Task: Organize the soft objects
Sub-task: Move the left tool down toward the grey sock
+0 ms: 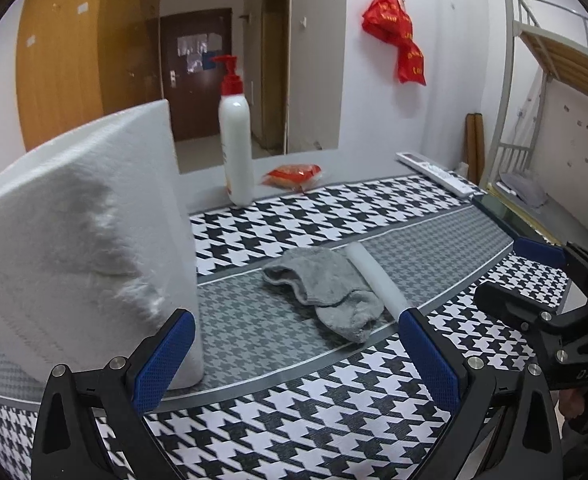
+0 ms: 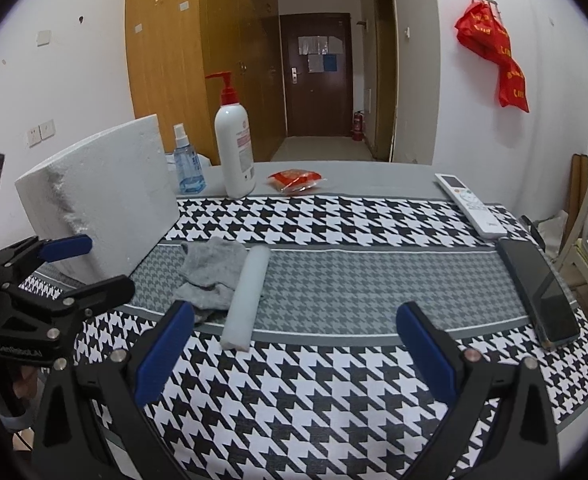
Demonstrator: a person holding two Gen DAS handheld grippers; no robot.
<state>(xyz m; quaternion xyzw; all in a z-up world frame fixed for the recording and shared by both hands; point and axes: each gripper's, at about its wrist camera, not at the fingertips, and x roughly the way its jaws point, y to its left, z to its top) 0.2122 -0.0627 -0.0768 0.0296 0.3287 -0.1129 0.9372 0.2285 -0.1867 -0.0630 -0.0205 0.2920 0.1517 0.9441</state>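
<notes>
Houndstooth cloth (image 2: 334, 400) in black and white covers the table, with a grey small-check band running across its middle; behind it stand white walls, a wooden wardrobe (image 2: 166, 40) and a dark door (image 2: 316, 76) at the end of a corridor. Grey soft cloth (image 2: 210, 276) lies crumpled on the grey band, touching a white foam roll (image 2: 248, 298) on its right side; the roll's near end reaches onto the houndstooth part. White foam block (image 2: 106, 196) stands upright at the left of the table, its near edge ragged. Left gripper (image 1: 296, 354) hovers low over the cloth cover, jaws spread wide and empty, left finger just beside the block's base, cloth and roll ahead between the fingers. Right gripper (image 2: 294, 350) likewise spread wide, gripping nothing, the roll's near end just inside its left finger. Far edge: white pump bottle (image 2: 234, 148) with red pump, small blue spray bottle (image 2: 188, 164) to its left, red packet (image 2: 296, 180) to its right. White remote (image 2: 470, 204) and dark phone (image 2: 542, 292) lie at the right side. Red bag (image 2: 494, 56) hangs on the right wall.
</notes>
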